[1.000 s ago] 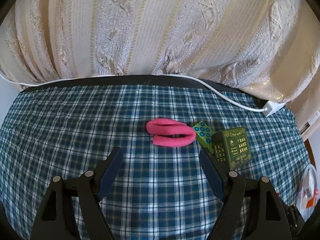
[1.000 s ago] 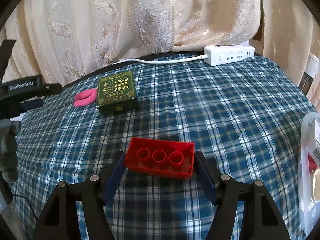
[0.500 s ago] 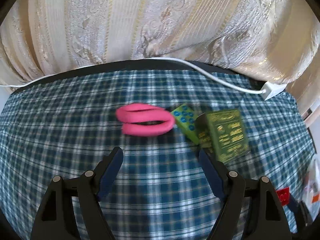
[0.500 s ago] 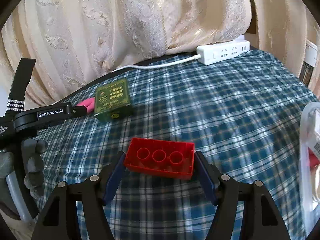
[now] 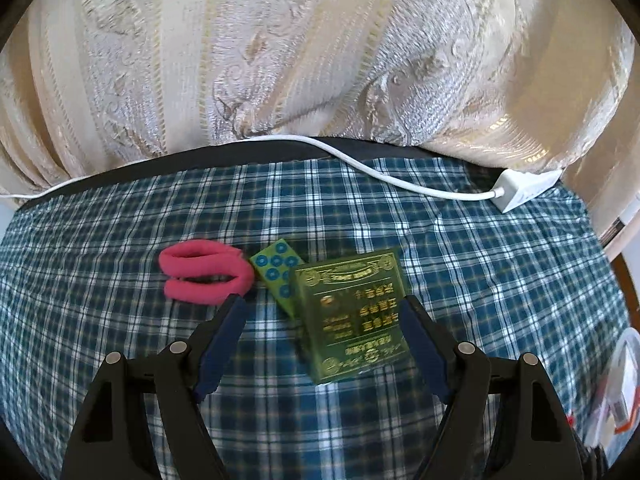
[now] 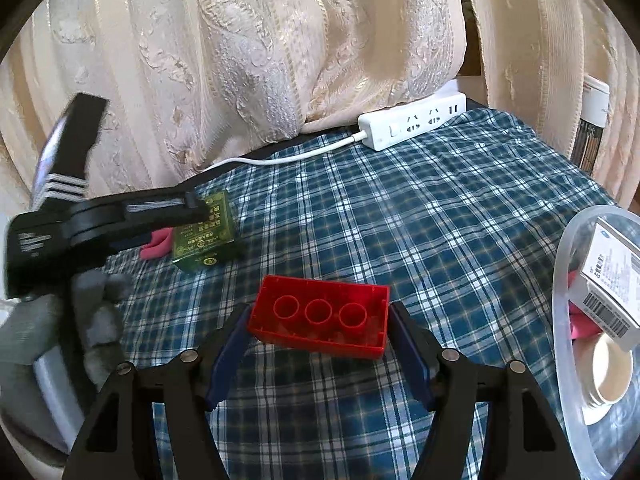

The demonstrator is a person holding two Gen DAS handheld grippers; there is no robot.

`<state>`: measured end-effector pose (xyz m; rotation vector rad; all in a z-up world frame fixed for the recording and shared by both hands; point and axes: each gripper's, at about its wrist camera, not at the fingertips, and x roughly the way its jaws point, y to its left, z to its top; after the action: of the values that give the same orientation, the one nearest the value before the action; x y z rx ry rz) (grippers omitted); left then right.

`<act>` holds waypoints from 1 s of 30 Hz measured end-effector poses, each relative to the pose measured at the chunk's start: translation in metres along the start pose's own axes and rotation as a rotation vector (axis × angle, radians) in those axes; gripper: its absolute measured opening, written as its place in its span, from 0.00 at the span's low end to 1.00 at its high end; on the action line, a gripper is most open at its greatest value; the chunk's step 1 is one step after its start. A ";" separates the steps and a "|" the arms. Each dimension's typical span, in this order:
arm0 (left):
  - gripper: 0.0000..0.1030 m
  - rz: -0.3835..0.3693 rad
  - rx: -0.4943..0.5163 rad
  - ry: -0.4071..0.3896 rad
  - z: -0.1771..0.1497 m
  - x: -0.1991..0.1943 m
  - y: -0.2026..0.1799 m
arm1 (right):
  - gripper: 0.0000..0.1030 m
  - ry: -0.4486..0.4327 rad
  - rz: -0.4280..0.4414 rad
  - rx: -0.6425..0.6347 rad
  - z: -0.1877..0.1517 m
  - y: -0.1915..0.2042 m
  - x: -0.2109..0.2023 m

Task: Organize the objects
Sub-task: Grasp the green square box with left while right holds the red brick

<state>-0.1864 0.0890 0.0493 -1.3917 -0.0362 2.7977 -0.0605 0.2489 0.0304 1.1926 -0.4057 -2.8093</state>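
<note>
Plaid cloth [image 6: 440,220]: right claw [image 6: 319,330] clamps red brick [image 6: 320,326]; left claw [image 5: 322,318] apart, seemingly hiding hairband [image 5: 204,272].

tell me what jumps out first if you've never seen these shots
A red brick is clamped between the right gripper's pads, above the blue plaid cloth. The left gripper stands open around a green box, with a pink loop lying just to its left.

Cream brocade curtains [image 5: 280,60] hang behind a table under blue plaid cloth [image 6: 440,208]; daylight glows through the fabric.
</note>
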 end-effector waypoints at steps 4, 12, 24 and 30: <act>0.77 0.051 0.023 0.001 0.001 0.007 -0.013 | 0.69 -0.008 0.010 0.008 0.002 -0.002 -0.004; 0.80 0.091 0.014 0.001 0.005 0.016 -0.020 | 0.69 -0.016 0.015 0.007 0.002 -0.003 -0.007; 0.83 0.118 0.024 -0.027 0.000 0.009 -0.017 | 0.69 -0.009 0.017 0.005 0.000 -0.002 -0.007; 0.83 0.056 -0.012 -0.056 0.000 0.000 -0.014 | 0.70 -0.010 0.024 0.005 0.001 -0.001 -0.008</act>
<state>-0.1864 0.1028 0.0496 -1.3368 -0.0151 2.8863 -0.0555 0.2512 0.0361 1.1665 -0.4244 -2.7969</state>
